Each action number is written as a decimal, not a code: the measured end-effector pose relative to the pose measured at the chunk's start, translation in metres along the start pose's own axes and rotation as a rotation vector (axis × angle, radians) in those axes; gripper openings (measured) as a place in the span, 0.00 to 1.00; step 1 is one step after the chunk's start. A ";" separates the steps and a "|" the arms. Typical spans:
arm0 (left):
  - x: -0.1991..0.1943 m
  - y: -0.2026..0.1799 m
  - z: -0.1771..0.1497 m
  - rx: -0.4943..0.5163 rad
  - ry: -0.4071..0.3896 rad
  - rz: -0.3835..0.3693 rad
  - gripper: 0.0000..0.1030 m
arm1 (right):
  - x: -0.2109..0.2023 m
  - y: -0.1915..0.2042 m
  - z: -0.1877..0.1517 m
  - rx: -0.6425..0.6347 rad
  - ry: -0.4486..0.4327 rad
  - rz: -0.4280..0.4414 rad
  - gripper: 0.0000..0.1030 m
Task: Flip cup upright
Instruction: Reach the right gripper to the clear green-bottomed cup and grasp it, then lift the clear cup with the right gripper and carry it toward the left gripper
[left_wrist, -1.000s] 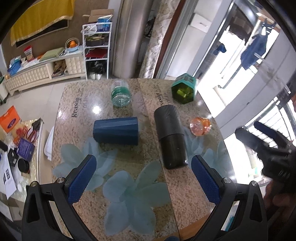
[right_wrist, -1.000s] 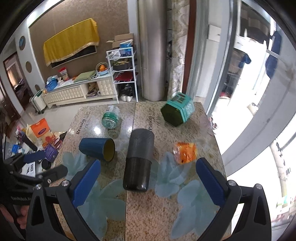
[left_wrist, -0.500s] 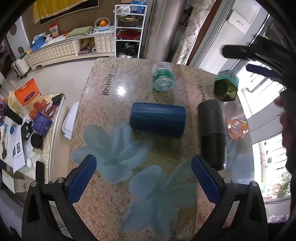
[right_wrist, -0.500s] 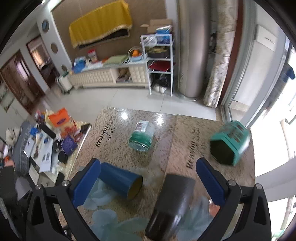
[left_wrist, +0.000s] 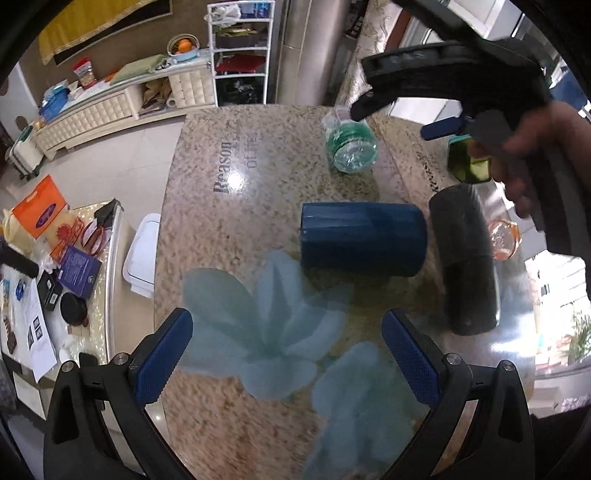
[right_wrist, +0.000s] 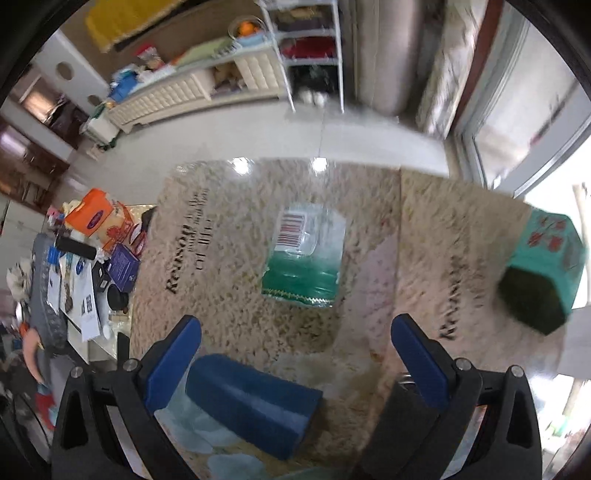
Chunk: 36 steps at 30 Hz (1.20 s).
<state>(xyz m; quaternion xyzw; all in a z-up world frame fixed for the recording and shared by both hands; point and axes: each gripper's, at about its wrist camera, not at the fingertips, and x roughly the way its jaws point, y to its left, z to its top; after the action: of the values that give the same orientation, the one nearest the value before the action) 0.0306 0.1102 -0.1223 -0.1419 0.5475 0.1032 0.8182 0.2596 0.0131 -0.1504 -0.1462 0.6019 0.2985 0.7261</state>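
Observation:
Several cups lie on their sides on the granite table (left_wrist: 229, 236). A dark blue cup (left_wrist: 362, 238) lies mid-table, also in the right wrist view (right_wrist: 255, 400). A clear green cup (left_wrist: 349, 146) lies farther back, straight ahead in the right wrist view (right_wrist: 304, 260). A black cylinder (left_wrist: 467, 258) lies right of the blue cup, and its end shows in the right wrist view (right_wrist: 400, 428). My left gripper (left_wrist: 286, 360) is open and empty, short of the blue cup. My right gripper (right_wrist: 295, 354) is open and empty, above the table near the green cup; it shows in the left wrist view (left_wrist: 439, 92).
A teal hexagonal cup (right_wrist: 543, 269) lies at the right. A small orange cup (left_wrist: 504, 234) lies beyond the black cylinder. A cluttered side table (left_wrist: 55, 266) stands left of the table. A white shelf rack (left_wrist: 240, 48) and low cabinet stand behind.
My right gripper has moved forward over the table toward the clear green cup, which now fills its view. My left gripper has shifted left and a little closer to the blue cup.

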 end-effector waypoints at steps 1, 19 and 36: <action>0.004 0.003 0.000 0.003 0.008 -0.007 1.00 | 0.007 -0.001 0.004 0.023 0.016 0.008 1.00; 0.022 0.044 -0.002 -0.076 0.036 -0.057 1.00 | 0.039 -0.005 0.035 0.085 0.210 -0.089 0.66; -0.013 0.013 -0.017 -0.054 -0.010 -0.070 1.00 | -0.136 -0.016 -0.032 0.052 -0.004 0.065 0.61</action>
<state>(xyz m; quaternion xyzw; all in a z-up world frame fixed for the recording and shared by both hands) 0.0067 0.1163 -0.1182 -0.1823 0.5353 0.0899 0.8199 0.2306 -0.0529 -0.0295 -0.1072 0.6123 0.3065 0.7208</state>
